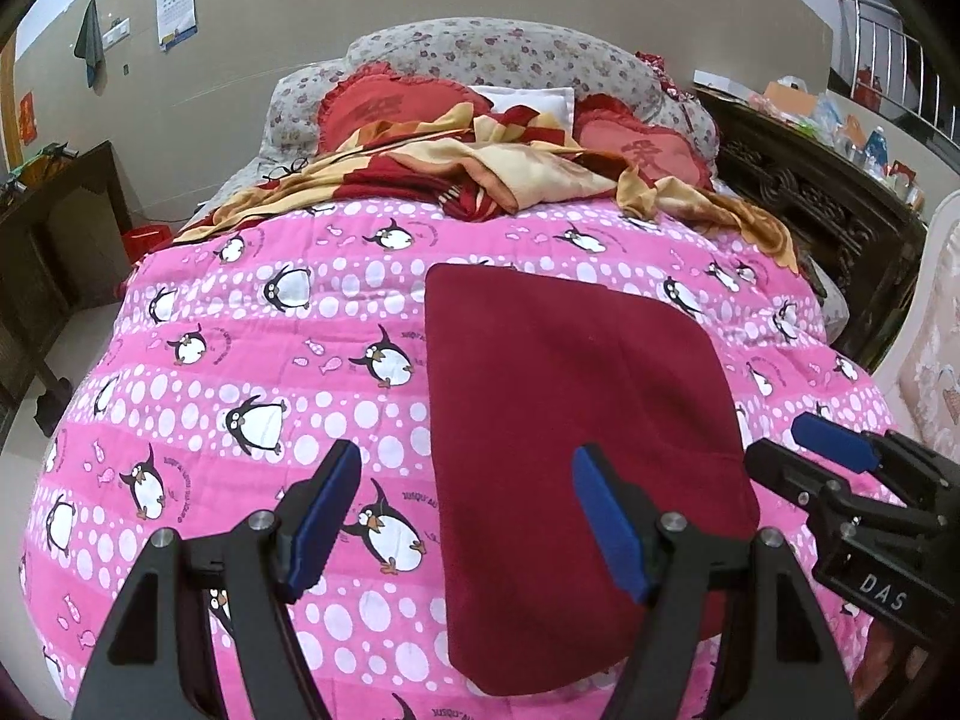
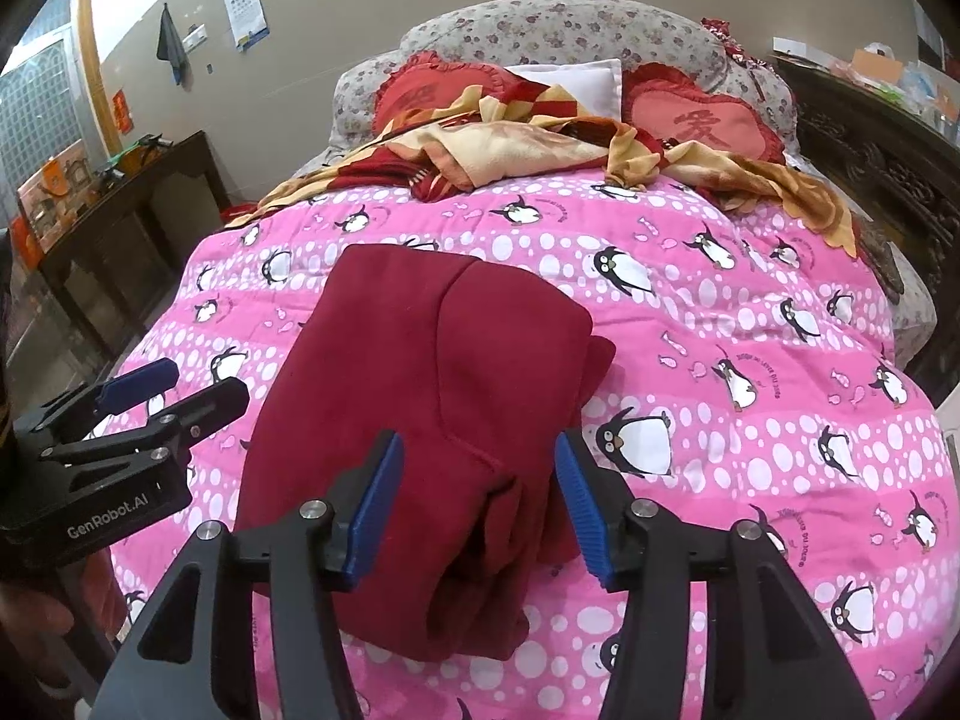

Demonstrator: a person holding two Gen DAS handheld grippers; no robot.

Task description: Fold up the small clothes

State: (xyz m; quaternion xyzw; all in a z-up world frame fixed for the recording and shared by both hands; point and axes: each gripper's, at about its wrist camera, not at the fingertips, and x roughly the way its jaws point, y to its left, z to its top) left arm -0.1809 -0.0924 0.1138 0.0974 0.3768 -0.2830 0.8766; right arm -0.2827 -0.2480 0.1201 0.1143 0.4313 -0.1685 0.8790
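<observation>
A dark red garment [image 1: 576, 396] lies folded flat on the pink penguin quilt [image 1: 240, 360]. In the right wrist view the garment [image 2: 432, 372] shows folded layers and a loose bunched part near its front right edge. My left gripper [image 1: 468, 516] is open and empty, above the garment's left edge near the front. My right gripper [image 2: 474, 504] is open and empty, above the garment's near end. The right gripper also shows in the left wrist view [image 1: 798, 450], beside the garment's right edge. The left gripper shows in the right wrist view [image 2: 180, 387], at the garment's left.
A crumpled red and cream blanket [image 1: 456, 162] and two red heart cushions [image 1: 384, 108] lie at the head of the bed. A dark wooden table [image 1: 60, 228] stands at the left. A carved dark cabinet [image 1: 822, 204] with clutter stands at the right.
</observation>
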